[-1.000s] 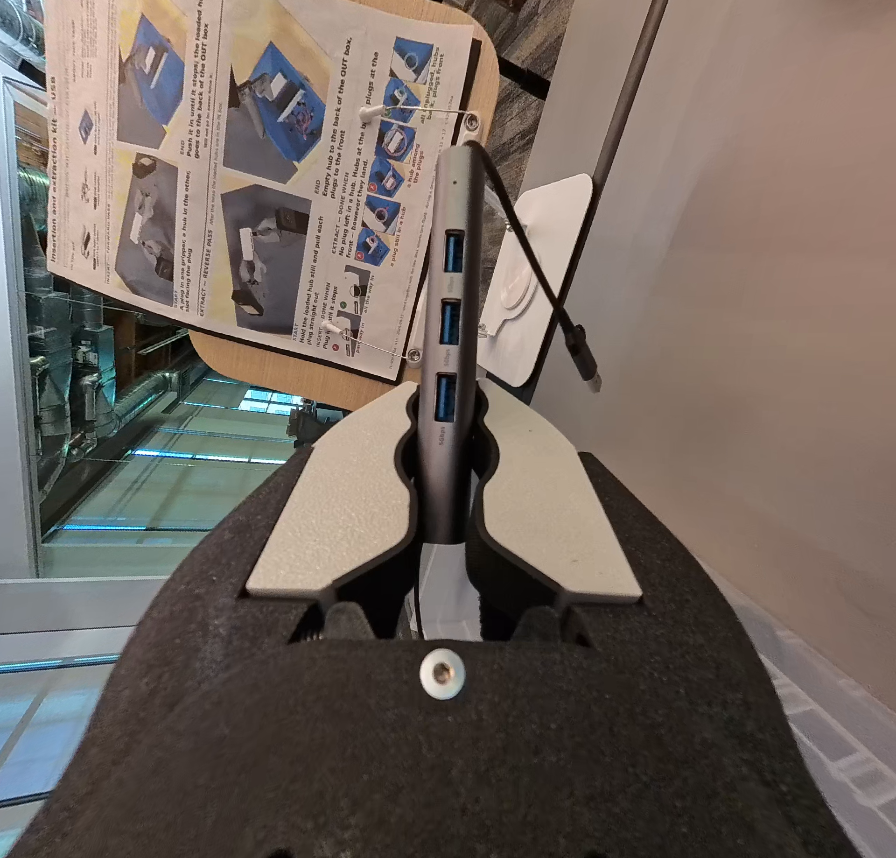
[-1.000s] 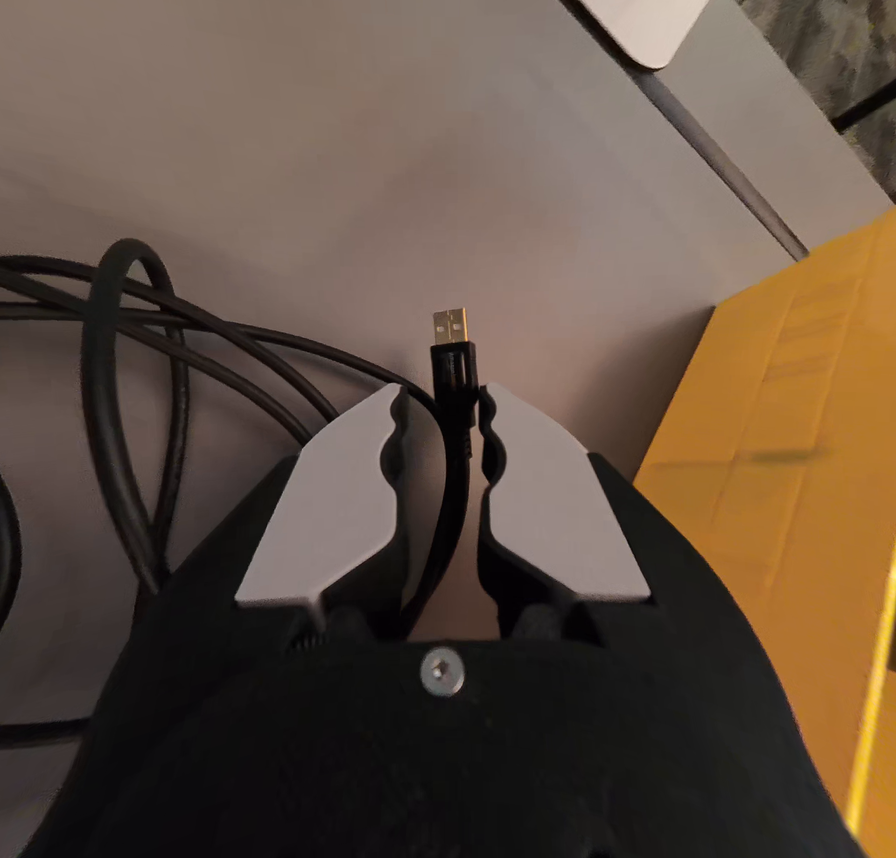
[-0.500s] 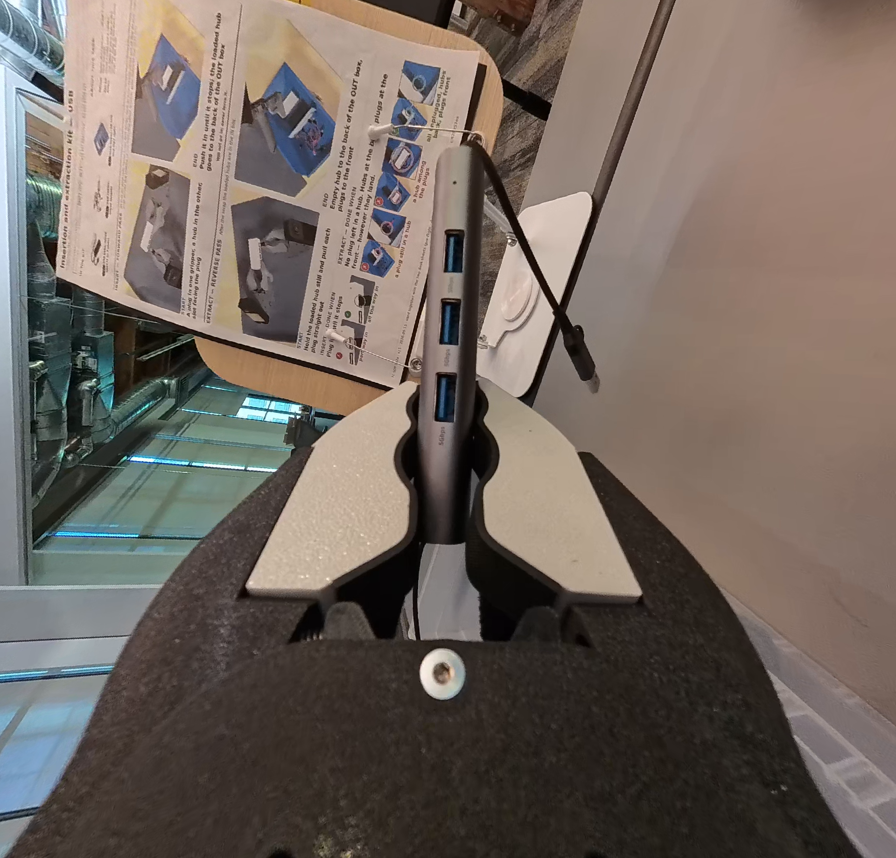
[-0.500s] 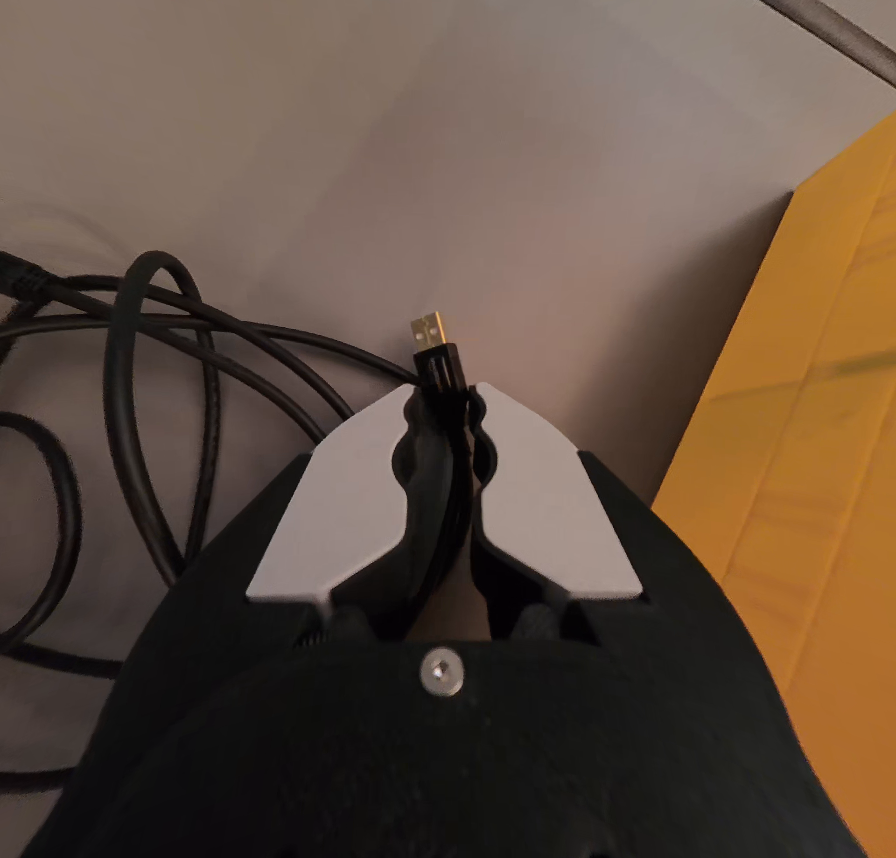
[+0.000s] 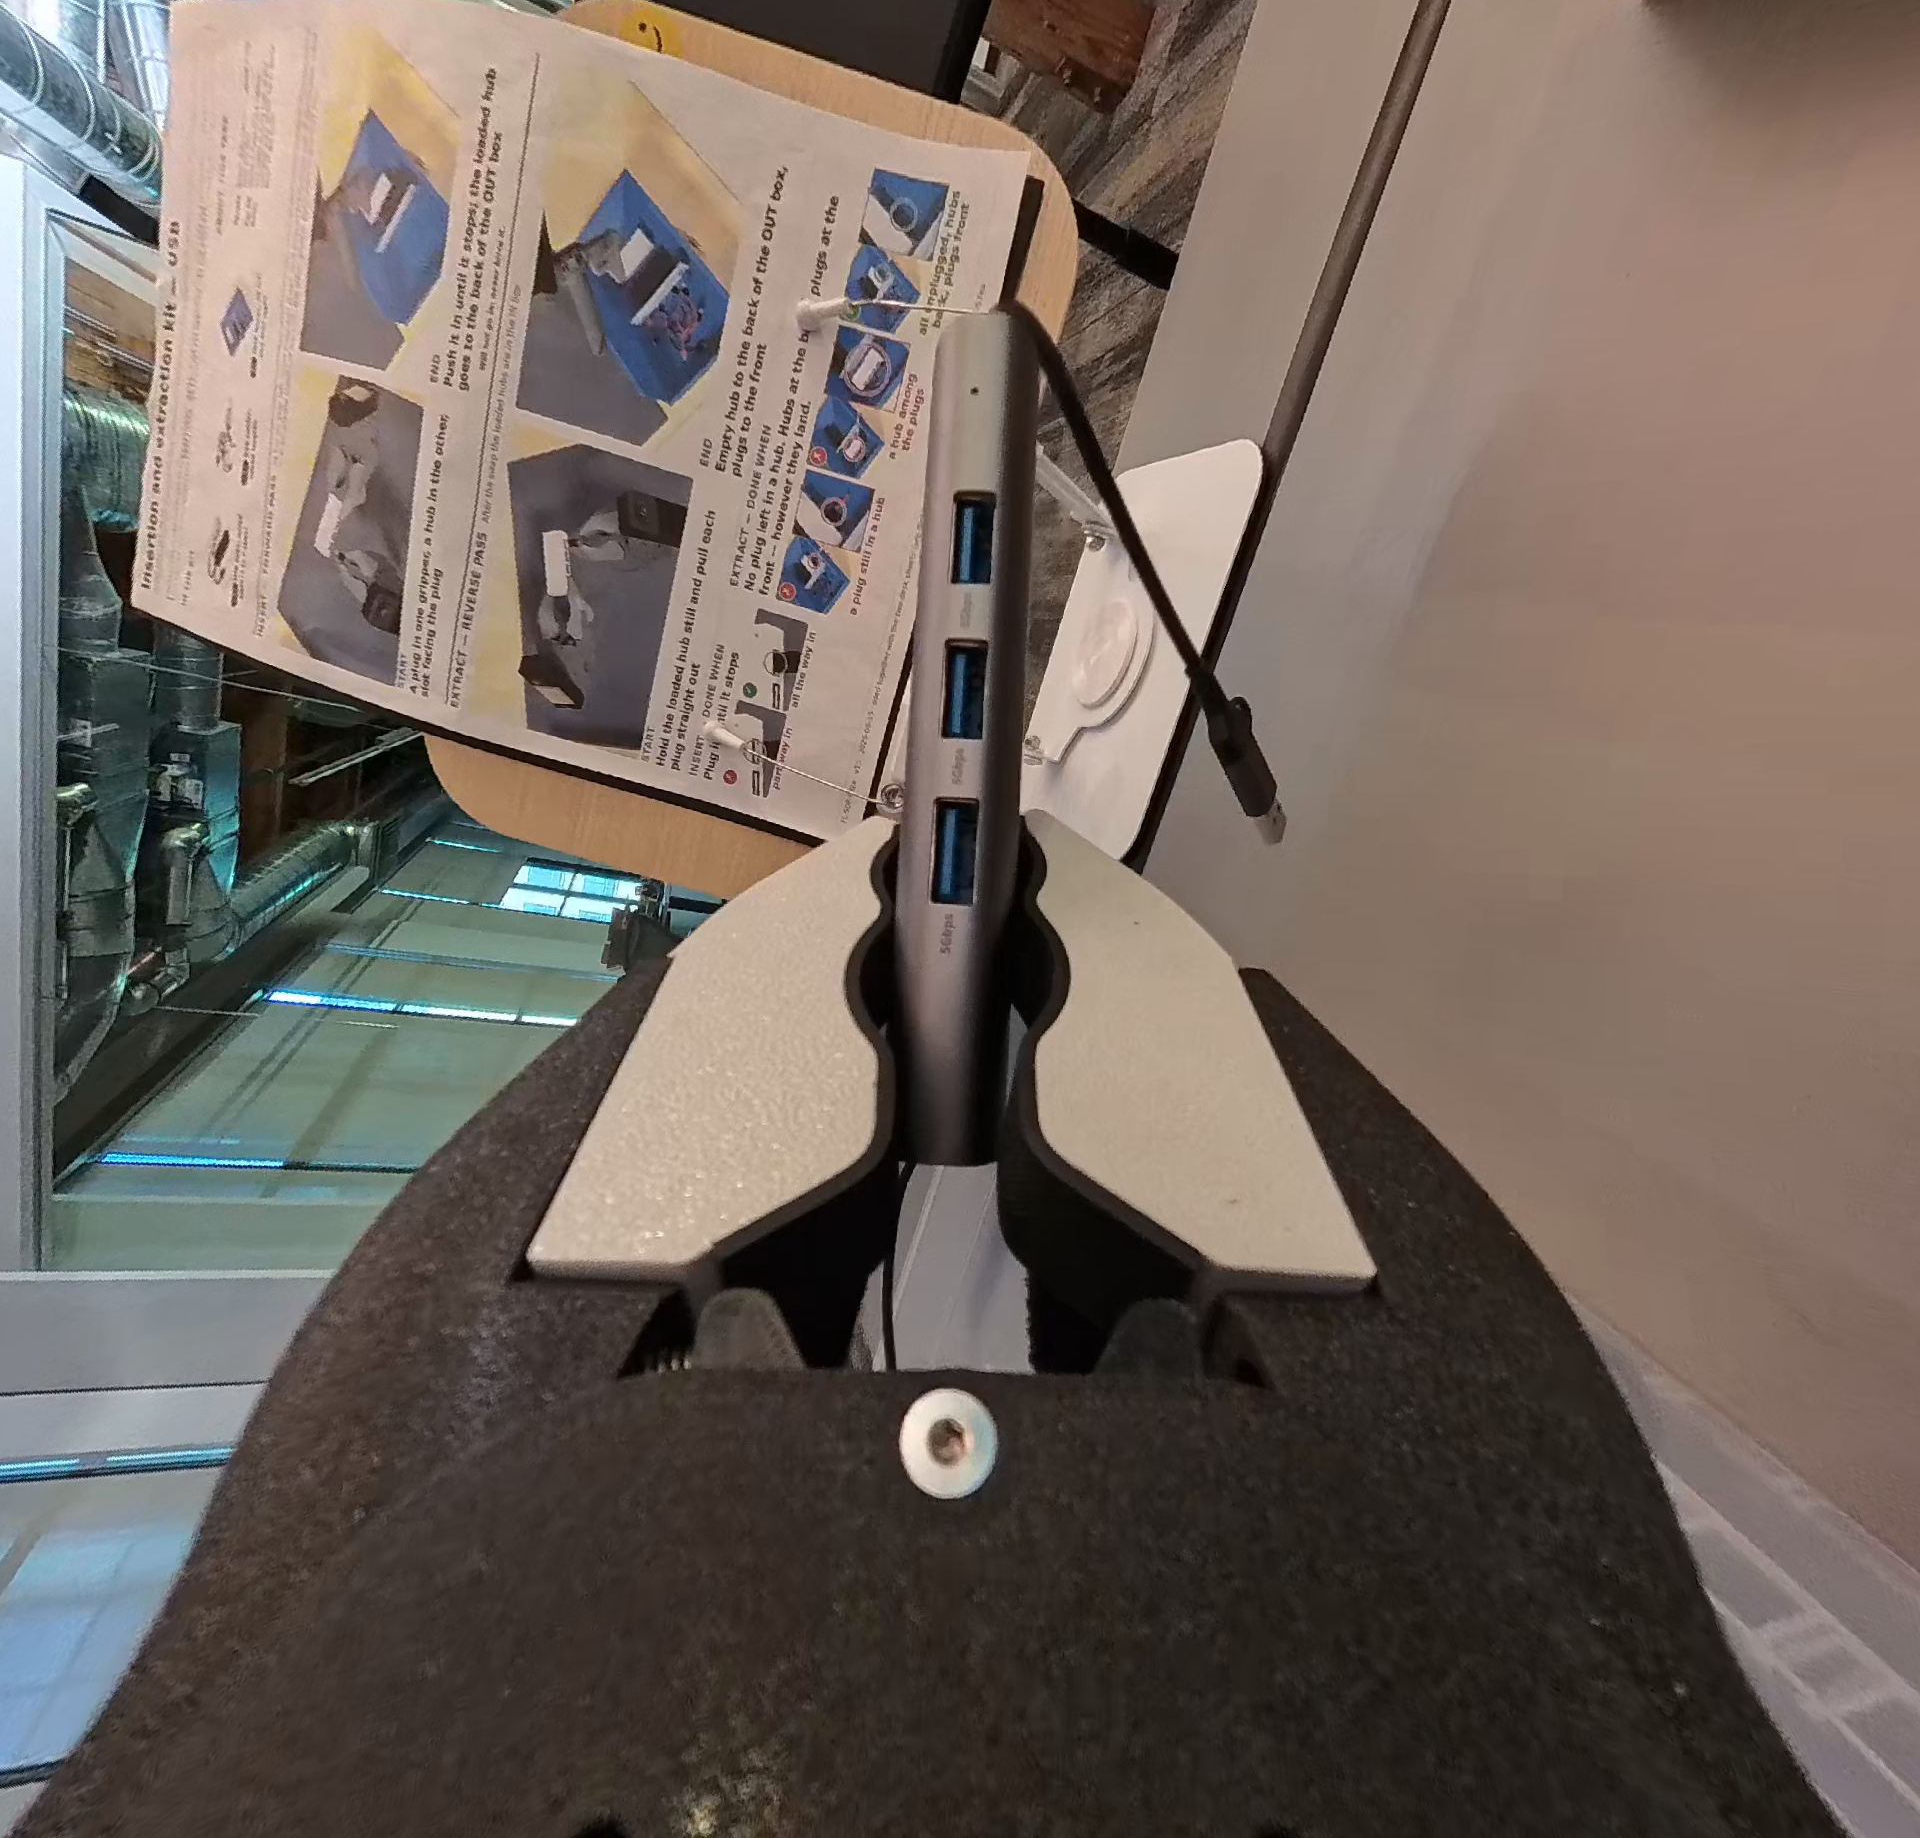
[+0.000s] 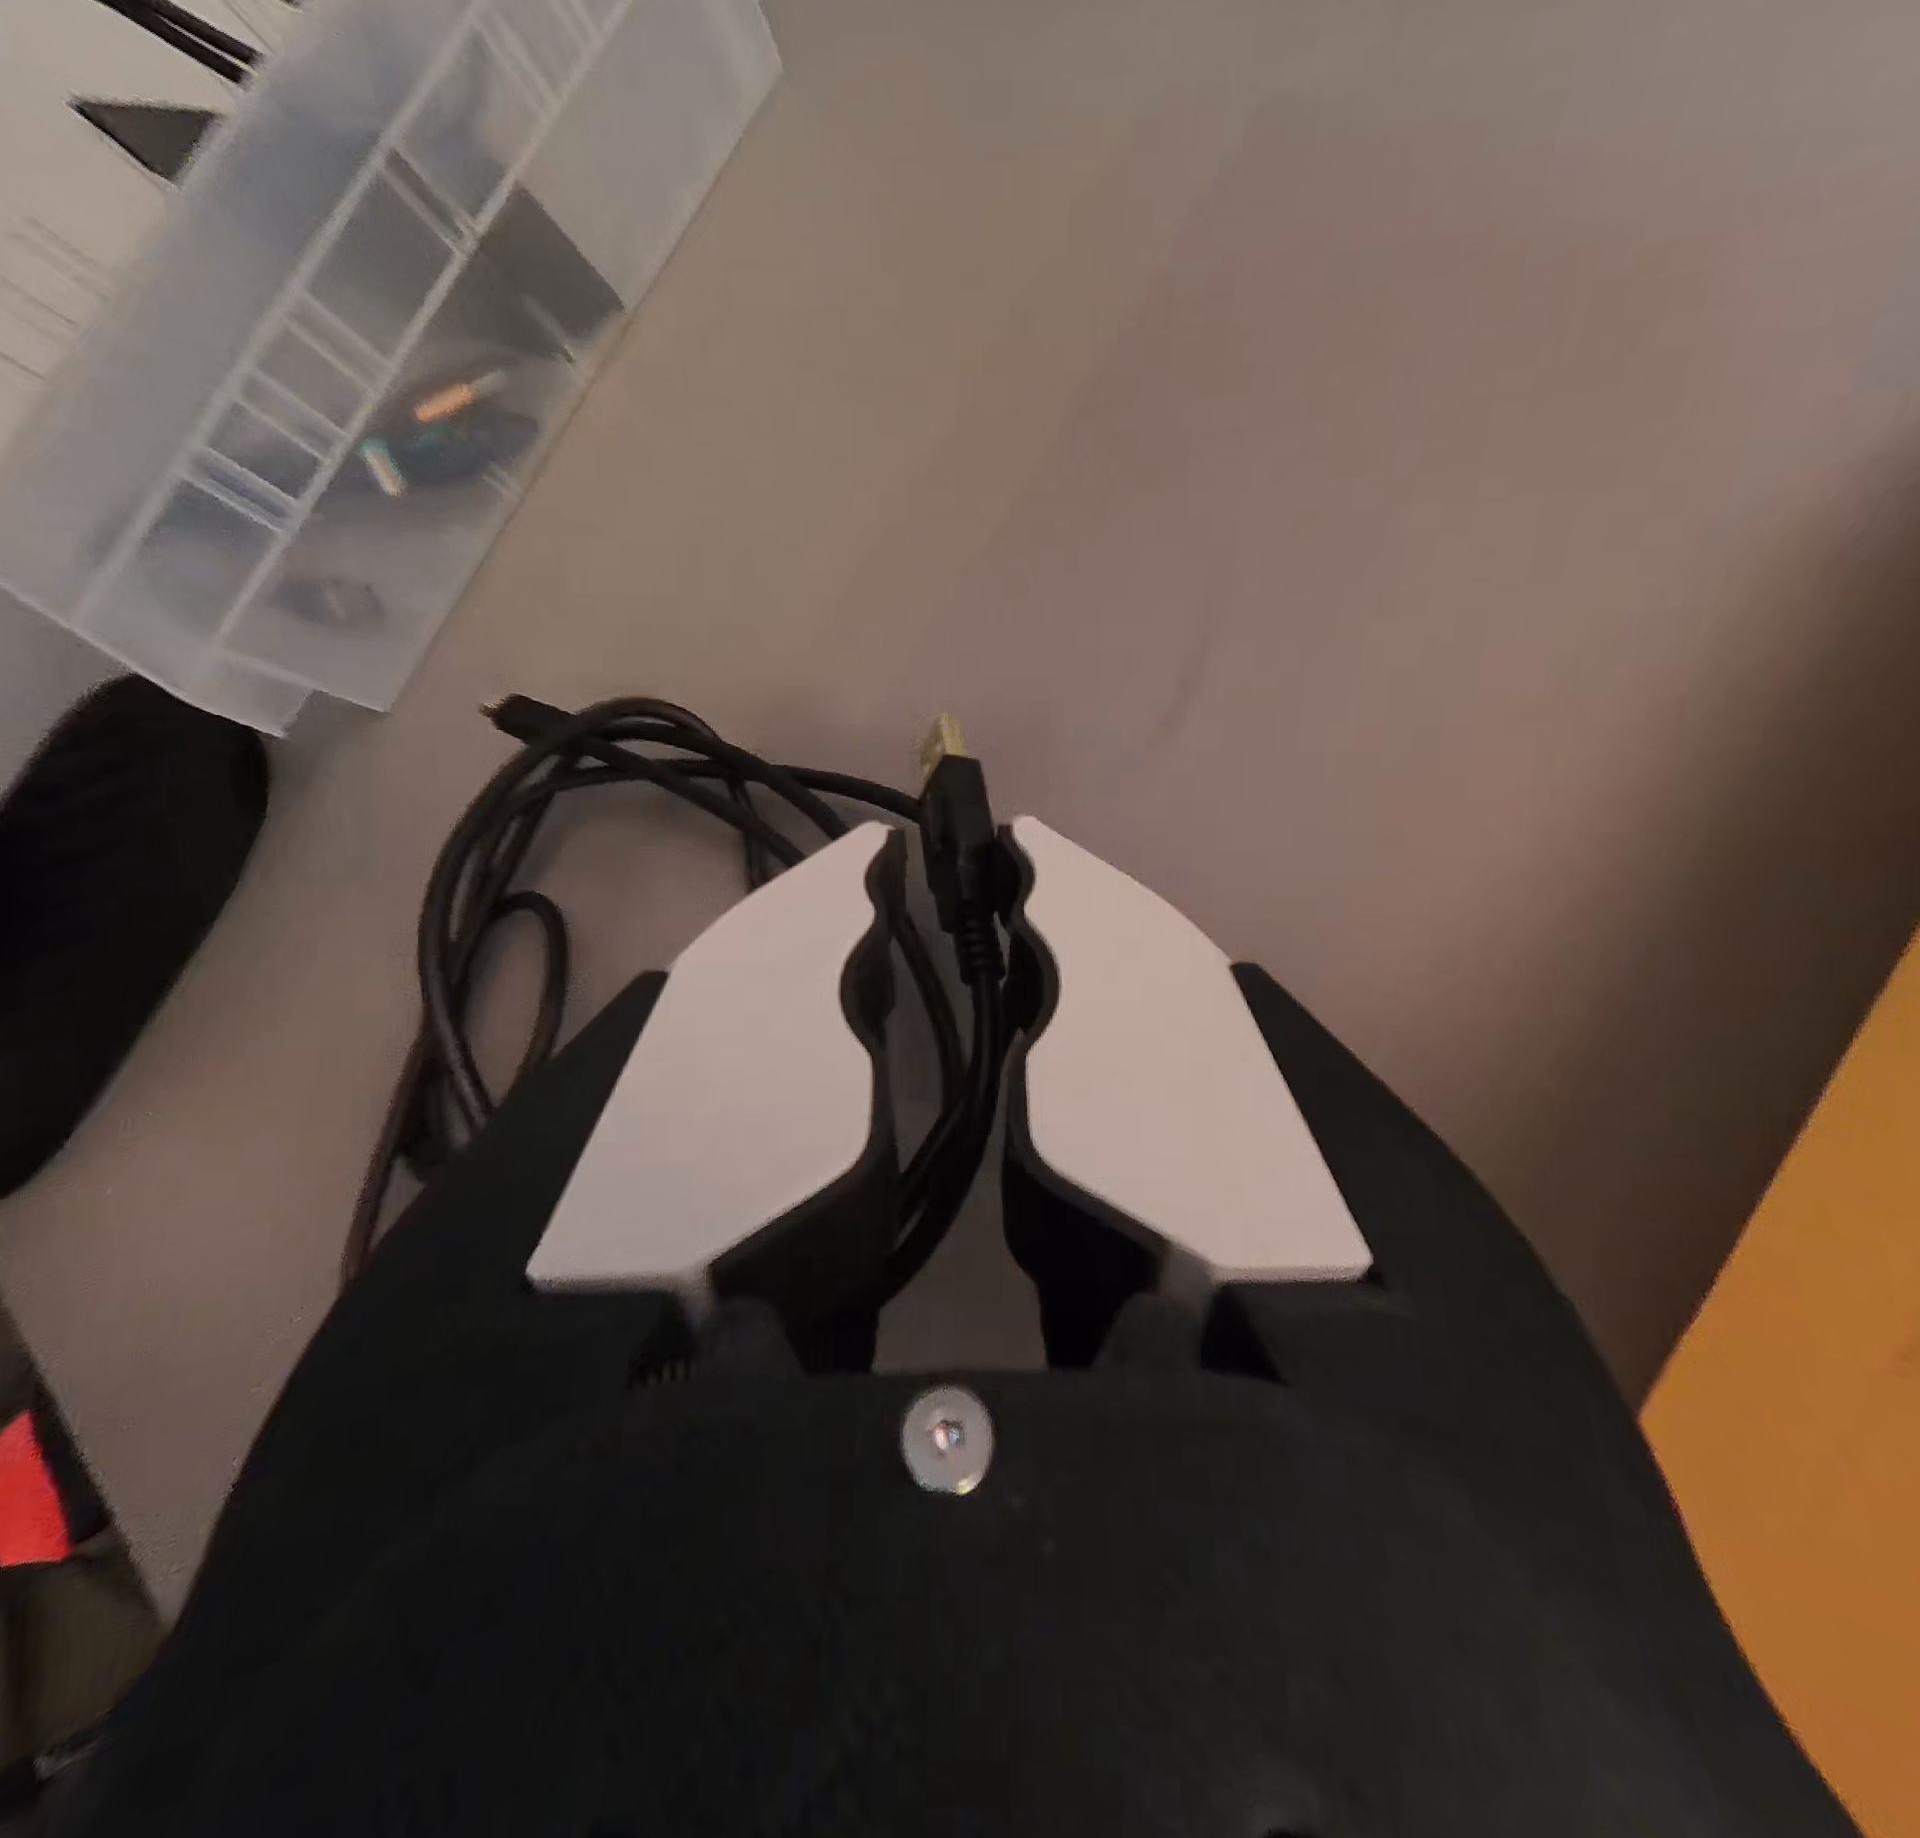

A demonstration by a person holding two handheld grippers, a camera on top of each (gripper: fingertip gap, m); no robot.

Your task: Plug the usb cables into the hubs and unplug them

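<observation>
Gripping the grey hub (image 5: 971,749) near its lower end, the left gripper (image 5: 961,957) holds it upright, its blue ports free. Right gripper (image 6: 951,915) is closed on the plug (image 6: 958,822) of a black cable (image 6: 582,812). Both look light and stiff; hold the plug's moulded body, since the cable behind flops

Left wrist view: close behind its fingers, tipped sideways along the grey table (image 5: 1558,645) toward a poster (image 5: 520,386). Right wrist view: looking steeply down, near the same table (image 6: 1247,334).
</observation>
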